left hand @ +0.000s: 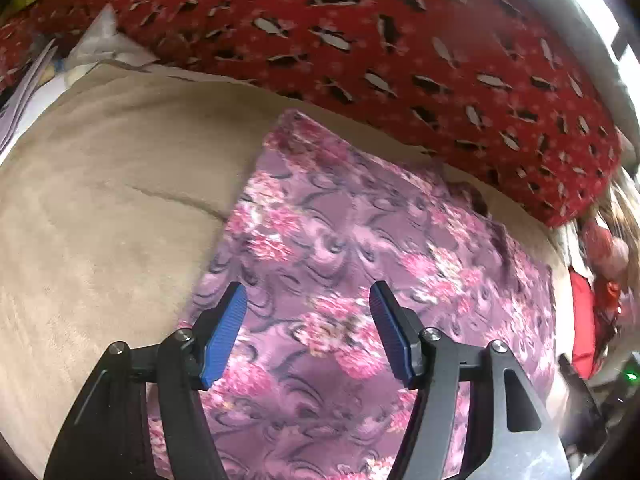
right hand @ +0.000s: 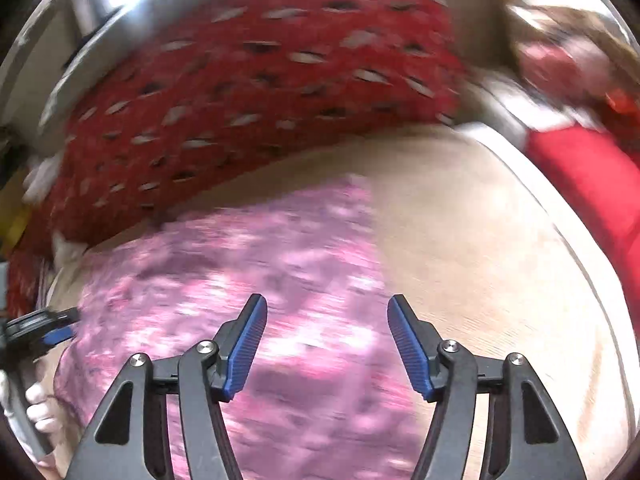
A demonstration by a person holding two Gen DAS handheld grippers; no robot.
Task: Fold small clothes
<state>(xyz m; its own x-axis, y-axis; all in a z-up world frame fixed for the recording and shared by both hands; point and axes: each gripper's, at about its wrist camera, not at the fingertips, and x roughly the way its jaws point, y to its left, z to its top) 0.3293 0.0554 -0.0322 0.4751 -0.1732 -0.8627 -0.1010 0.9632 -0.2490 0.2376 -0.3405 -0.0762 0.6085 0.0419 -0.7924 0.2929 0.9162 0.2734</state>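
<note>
The left gripper (left hand: 308, 332) stood wide open with nothing between its blue pads (left hand: 226, 332). It hung above the near part of the cloth (left hand: 360, 248), and the frames do not show whether it touched the fabric. The right gripper (right hand: 326, 344) was also wide open and held nothing; its pads (right hand: 408, 350) hung over the cloth's right edge, where purple fabric met beige.

The cloth, a purple piece with a pink floral print, lay flat on the beige blanket (left hand: 100, 208). In the left wrist view it ran from the near edge of the bed towards the far side, with a straight left edge and a far corner reaching almost to the red cover (left hand: 360, 40). A small fold or flap showed near its far right corner. The right wrist view was blurred, so the print detail could not be read there. In that view the cloth (right hand: 240, 260) filled the near left area, and the bare blanket (right hand: 480, 240) lay to its right.

At the left border of the right wrist view, the left gripper (right hand: 60, 330) appeared at the cloth's left edge, with the hand (right hand: 40, 408) below it.

Beyond the cloth, the red cover, patterned with grey and black marks, ran along the far edge of the bed. A red item (right hand: 592, 184) lay past the blanket's right edge.
</note>
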